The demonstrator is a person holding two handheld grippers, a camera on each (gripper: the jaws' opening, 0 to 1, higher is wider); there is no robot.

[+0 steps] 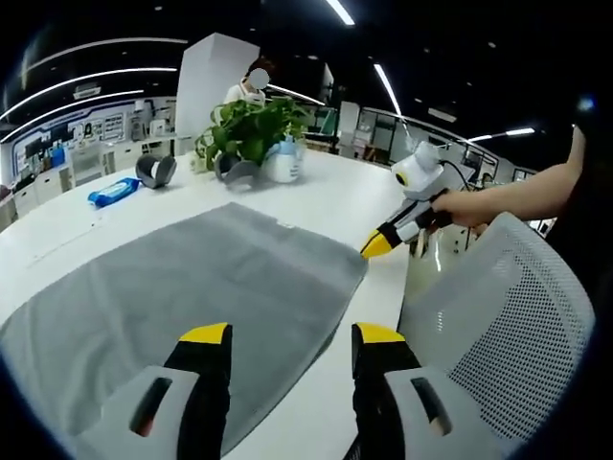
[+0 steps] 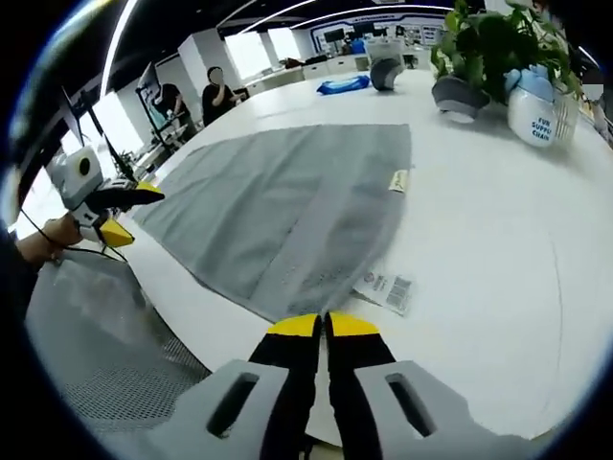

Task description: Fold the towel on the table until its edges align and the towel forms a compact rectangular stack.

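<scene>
A grey towel lies spread flat on the white counter. The left hand-held gripper hovers spread over its near edge. The right hand-held gripper, jaws pressed together, sits at a corner; whether it pinches cloth is hidden.

Both views look low across the table, sharing the towel

A white rounded plastic container beside the potted green plant carries blue lettering that reads "FUN SUPPLY CHAIN". Print on the small white paper tag is too small to read.
</scene>
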